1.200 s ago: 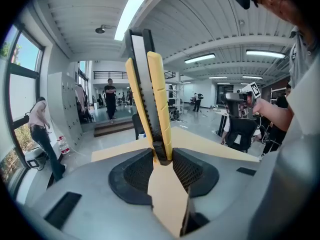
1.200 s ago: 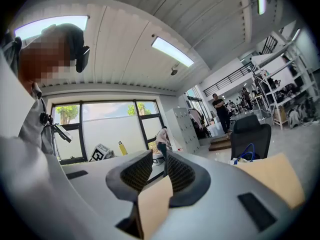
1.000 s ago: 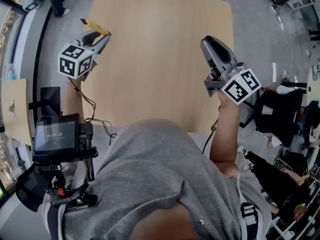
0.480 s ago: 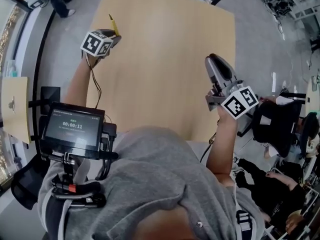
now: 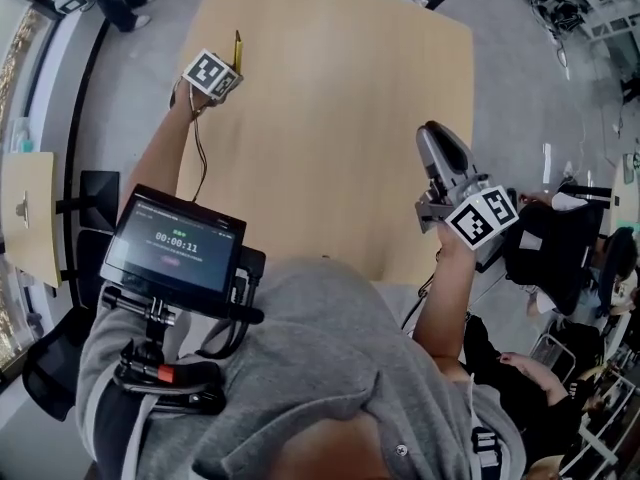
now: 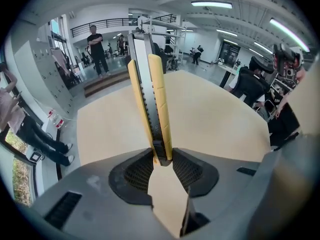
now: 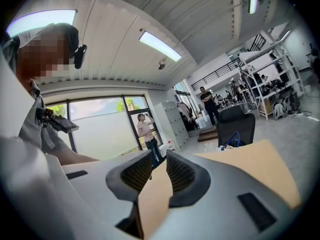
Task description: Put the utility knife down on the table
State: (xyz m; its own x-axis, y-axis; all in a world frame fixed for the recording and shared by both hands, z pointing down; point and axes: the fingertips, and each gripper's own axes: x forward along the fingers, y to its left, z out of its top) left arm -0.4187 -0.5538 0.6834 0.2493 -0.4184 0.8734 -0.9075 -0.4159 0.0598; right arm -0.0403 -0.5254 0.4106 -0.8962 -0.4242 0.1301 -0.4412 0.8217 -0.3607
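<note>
A yellow utility knife point(image 6: 152, 99) with a black slider sticks up and forward out of my left gripper point(image 6: 161, 159), whose pads are shut on its lower end. In the head view this gripper point(image 5: 228, 76) reaches out over the far left part of the light wooden table point(image 5: 330, 118), and the knife point(image 5: 237, 48) points away from me. It is held above the tabletop point(image 6: 210, 119). My right gripper point(image 5: 437, 133) hovers at the table's right edge. Its jaws point(image 7: 158, 171) stand close together with nothing between them.
A small monitor point(image 5: 178, 243) on a rig hangs at my chest on the left. A black chair point(image 7: 237, 126) stands at the table's far edge. People sit past the table's right side point(image 5: 560, 238), and others stand in the room point(image 6: 97, 49).
My left arm has stretched forward, carrying the knife from the table's left edge out over its far left part. The right gripper has hardly moved.
</note>
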